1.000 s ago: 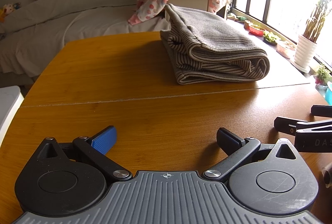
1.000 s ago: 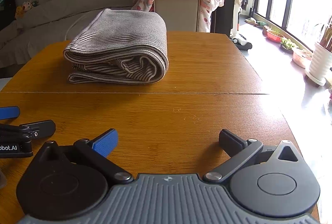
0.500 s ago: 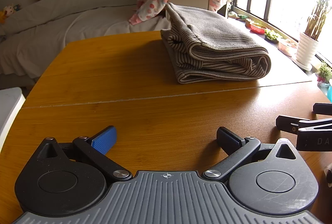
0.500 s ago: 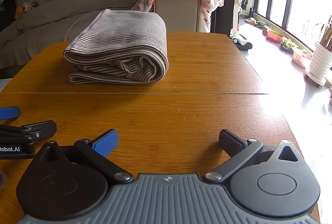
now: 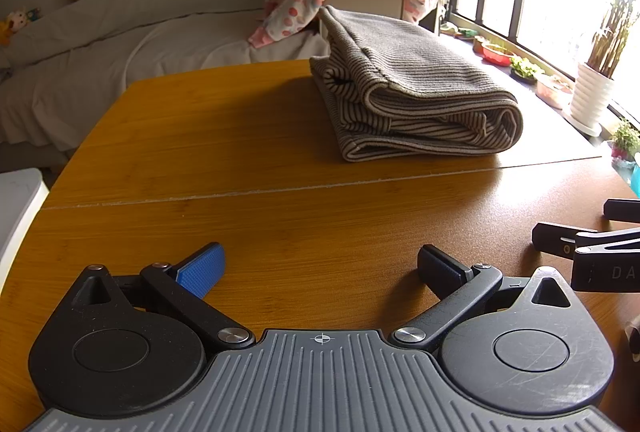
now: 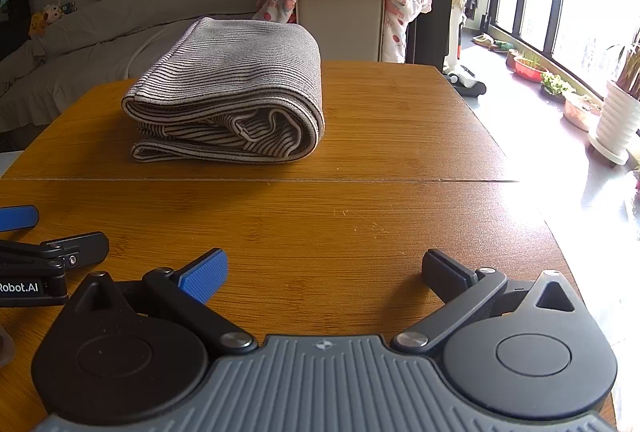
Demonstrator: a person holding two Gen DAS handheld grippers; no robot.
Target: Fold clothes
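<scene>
Well ahead of both grippers, one folded striped garment (image 5: 416, 99) on the table (image 5: 224, 135) past its centre seam toward the far edge, left gripper (image 5: 320, 264) and right gripper (image 6: 324, 268) both spread wide, empty, near edge, two grippers side by side.

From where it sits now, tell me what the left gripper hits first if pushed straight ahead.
Probably nothing soon: the left gripper, open, points over bare wooden table. The folded striped garment lies right of that line, though depth is unclear.
</scene>
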